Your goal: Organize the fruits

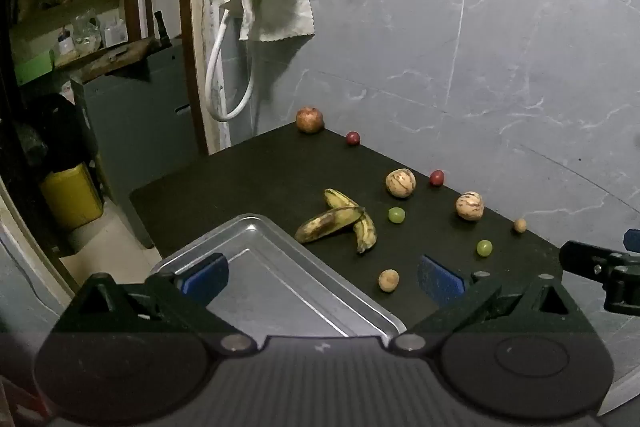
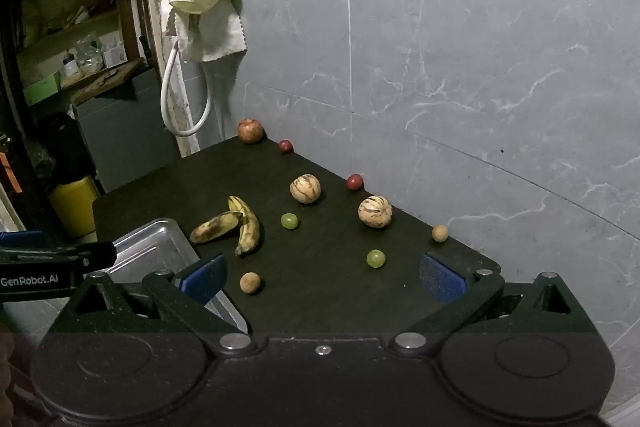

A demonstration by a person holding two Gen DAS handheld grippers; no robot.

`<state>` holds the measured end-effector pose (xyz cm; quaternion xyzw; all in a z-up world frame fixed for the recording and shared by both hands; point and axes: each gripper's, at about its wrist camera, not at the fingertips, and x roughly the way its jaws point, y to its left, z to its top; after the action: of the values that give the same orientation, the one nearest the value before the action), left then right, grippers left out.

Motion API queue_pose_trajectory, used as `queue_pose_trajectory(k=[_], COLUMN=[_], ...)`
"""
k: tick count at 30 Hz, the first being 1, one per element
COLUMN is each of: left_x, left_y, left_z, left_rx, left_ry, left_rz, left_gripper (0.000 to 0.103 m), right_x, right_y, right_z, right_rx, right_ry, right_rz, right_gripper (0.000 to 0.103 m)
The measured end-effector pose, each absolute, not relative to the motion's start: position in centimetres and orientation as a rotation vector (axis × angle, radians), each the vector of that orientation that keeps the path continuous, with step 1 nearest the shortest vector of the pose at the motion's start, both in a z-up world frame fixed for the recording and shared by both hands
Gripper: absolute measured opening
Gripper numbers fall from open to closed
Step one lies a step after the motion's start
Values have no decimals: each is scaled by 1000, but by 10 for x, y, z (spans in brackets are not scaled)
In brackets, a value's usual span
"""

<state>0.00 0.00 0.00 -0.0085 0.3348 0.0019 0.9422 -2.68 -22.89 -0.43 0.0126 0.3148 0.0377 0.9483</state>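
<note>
You held both tools, left tool [image 1: 322, 277] and right tool [image 2: 322, 277], spread apart and empty; the round grapes [image 2: 376, 258] risked rolling off the desk [image 2: 320, 299] if nudged.

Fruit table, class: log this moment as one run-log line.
left tool open, over tray | right tool open, holding nothing | bananas, all fruit on table | tray holds no fruit
</note>
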Motion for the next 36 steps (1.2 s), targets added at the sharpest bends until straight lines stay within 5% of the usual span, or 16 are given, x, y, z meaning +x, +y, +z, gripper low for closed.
queue_pose_trajectory(k=[36], left_x=[2], left_y=[-1], left_z=[-3], left_rx=[-31], left_ry=[698], left_rz=[1], left_gripper=[103], right_x=[-21], right_y=[-226], right_z=[-6], right_rx=[25], right_ry=[642], right_rz=[78], right_gripper=[102])
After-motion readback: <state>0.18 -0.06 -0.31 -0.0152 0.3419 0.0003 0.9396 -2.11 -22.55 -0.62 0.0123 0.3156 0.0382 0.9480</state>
